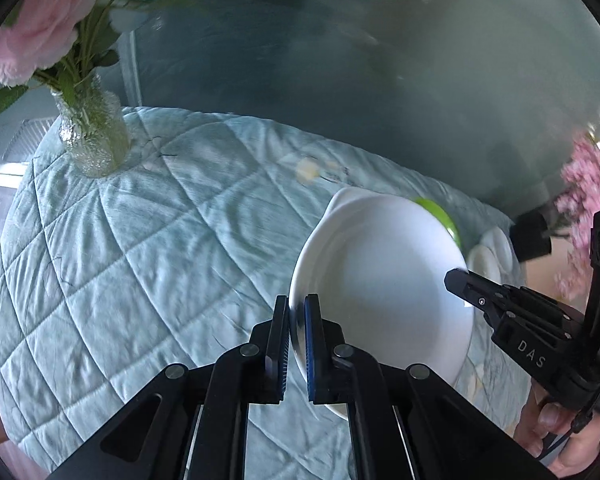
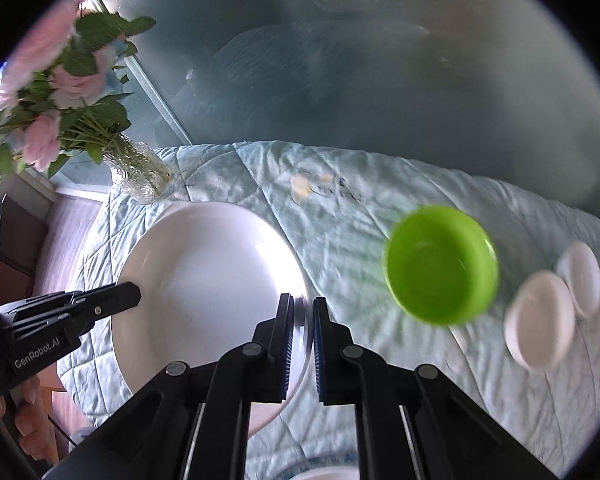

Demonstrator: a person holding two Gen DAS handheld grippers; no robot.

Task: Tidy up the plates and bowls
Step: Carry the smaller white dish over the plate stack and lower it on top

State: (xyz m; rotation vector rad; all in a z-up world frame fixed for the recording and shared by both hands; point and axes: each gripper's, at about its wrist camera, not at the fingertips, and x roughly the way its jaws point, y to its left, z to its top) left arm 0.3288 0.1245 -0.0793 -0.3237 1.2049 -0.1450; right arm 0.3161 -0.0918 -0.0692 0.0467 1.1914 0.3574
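Observation:
A large white plate (image 1: pixel 380 280) (image 2: pixel 204 280) hangs above the quilted cloth, held by two opposite rims. My left gripper (image 1: pixel 297 312) is shut on its left rim; in the right wrist view that gripper (image 2: pixel 136 292) reaches in from the left. My right gripper (image 2: pixel 302 312) is shut on the right rim, and in the left wrist view it (image 1: pixel 456 276) grips the plate's far edge. A green bowl (image 2: pixel 440 266) (image 1: pixel 440 216) sits on the cloth to the right. Beyond it lie two small white dishes (image 2: pixel 540 320) (image 2: pixel 580 276), blurred.
A glass vase of pink flowers (image 1: pixel 92 136) (image 2: pixel 140 176) stands at the table's far left corner. The table wears a light blue quilted cloth (image 1: pixel 140 260) (image 2: pixel 360 192). More pink flowers (image 1: pixel 592 200) show at the right. A white rim (image 2: pixel 328 472) peeks in at the bottom.

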